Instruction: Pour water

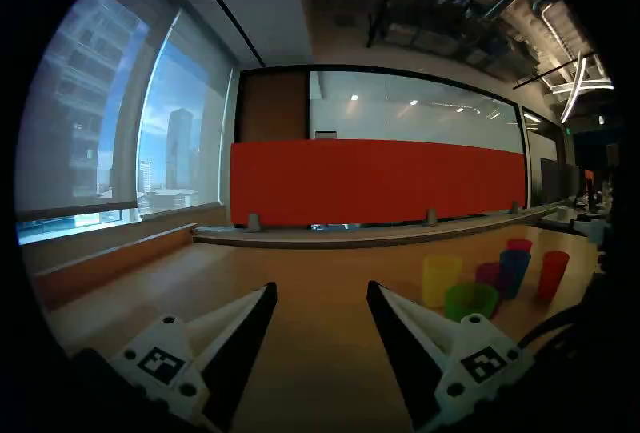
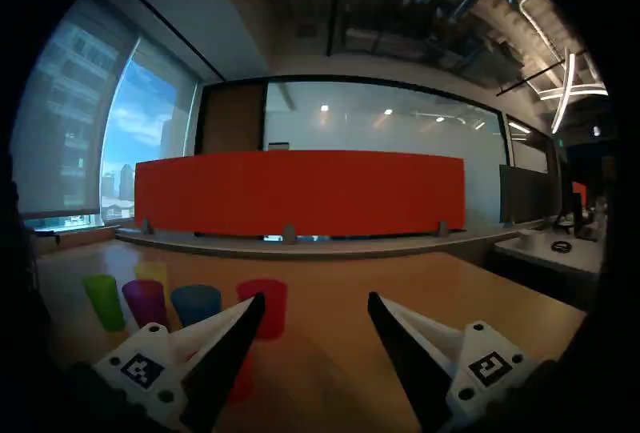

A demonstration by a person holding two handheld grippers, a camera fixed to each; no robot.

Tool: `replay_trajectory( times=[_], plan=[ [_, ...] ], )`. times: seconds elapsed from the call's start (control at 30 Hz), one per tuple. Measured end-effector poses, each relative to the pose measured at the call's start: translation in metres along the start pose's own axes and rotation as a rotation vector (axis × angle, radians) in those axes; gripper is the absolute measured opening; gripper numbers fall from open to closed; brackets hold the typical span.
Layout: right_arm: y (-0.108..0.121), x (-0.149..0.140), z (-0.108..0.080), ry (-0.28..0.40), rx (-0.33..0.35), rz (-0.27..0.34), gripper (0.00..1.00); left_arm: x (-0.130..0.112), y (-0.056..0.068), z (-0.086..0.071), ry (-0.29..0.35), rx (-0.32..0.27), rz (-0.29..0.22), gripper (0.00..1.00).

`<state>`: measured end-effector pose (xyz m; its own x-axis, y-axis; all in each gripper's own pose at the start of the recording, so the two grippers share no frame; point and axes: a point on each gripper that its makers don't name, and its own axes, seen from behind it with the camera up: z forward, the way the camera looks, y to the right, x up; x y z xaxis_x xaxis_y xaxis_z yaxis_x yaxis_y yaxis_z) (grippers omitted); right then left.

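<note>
Six cups at 4 o'clock on desk, two red, left gripper, right gripper, both spread wide, empty

Left hand-held gripper and right hand-held gripper level (fingers spread, holding nothing)

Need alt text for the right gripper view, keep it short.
The right gripper, jaws open and empty, hangs above a wooden desk. At the picture's left stand a green cup, purple cup, blue cup and red cup, with a yellow cup behind. A red divider panel crosses the desk's back.
</note>
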<state>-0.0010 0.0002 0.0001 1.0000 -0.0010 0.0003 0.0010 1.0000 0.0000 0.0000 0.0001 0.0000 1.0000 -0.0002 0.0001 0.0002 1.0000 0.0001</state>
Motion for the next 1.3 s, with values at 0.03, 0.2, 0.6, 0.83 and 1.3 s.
replay_trajectory(
  times=[0.03,0.2,0.6,0.83,1.3],
  plan=[
    [0.0,0.0,0.0,0.0,0.0,0.0,0.99,0.0,0.0,0.0,0.0,0.0,0.0,0.83],
    [-0.001,0.0,0.0,0.0,0.0,0.0,0.99,-0.001,0.001,0.0,0.0,0.0,0.0,0.83],
    [0.0,-0.002,0.001,-0.007,0.006,0.0,0.99,0.001,-0.001,-0.002,-0.003,0.007,0.001,0.83],
    [-0.001,0.028,0.003,0.016,0.021,0.004,0.99,0.021,-0.002,0.0,0.009,-0.001,0.012,0.83],
    [-0.002,0.087,0.006,-0.039,0.064,0.004,0.99,0.082,0.007,0.009,-0.01,-0.079,0.008,0.83]
  ],
)
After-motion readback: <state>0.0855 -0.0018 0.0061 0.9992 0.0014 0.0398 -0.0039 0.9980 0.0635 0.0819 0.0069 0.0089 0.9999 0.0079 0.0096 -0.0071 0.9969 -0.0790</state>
